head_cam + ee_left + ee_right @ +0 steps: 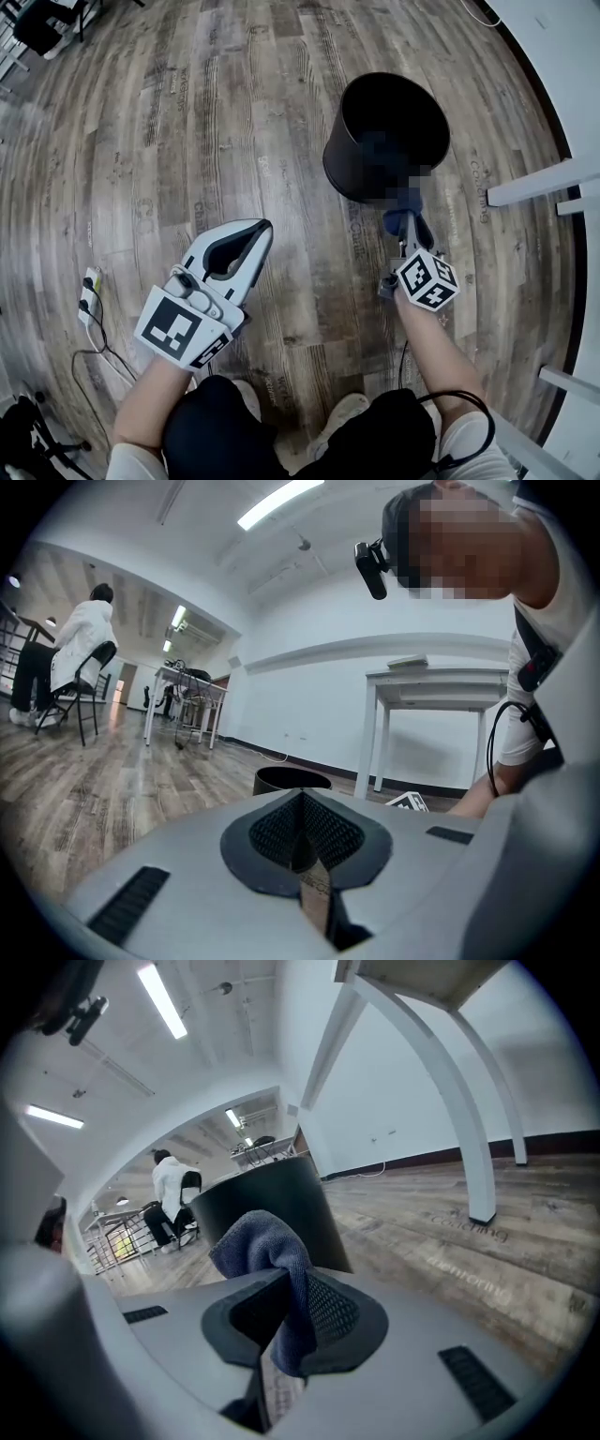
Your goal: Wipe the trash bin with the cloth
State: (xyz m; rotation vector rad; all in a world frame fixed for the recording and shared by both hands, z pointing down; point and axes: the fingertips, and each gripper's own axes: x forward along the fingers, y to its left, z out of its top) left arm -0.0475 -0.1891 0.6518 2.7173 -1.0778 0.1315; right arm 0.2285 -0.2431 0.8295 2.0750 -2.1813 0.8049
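A black round trash bin [386,139] stands upright on the wood floor, also seen as a dark cylinder [267,1208] close ahead in the right gripper view and as a low rim [292,780] in the left gripper view. My right gripper [405,225] is shut on a blue cloth [272,1265], which bunches up above the jaws just short of the bin's near wall. The cloth [401,219] shows at the bin's base in the head view. My left gripper [246,246] is shut with nothing in it, well left of the bin.
White table legs [539,183] stand right of the bin, and a white table [441,682] shows behind it. A power strip with cables [89,292] lies on the floor at the left. A person in white sits on a chair [80,663] far off.
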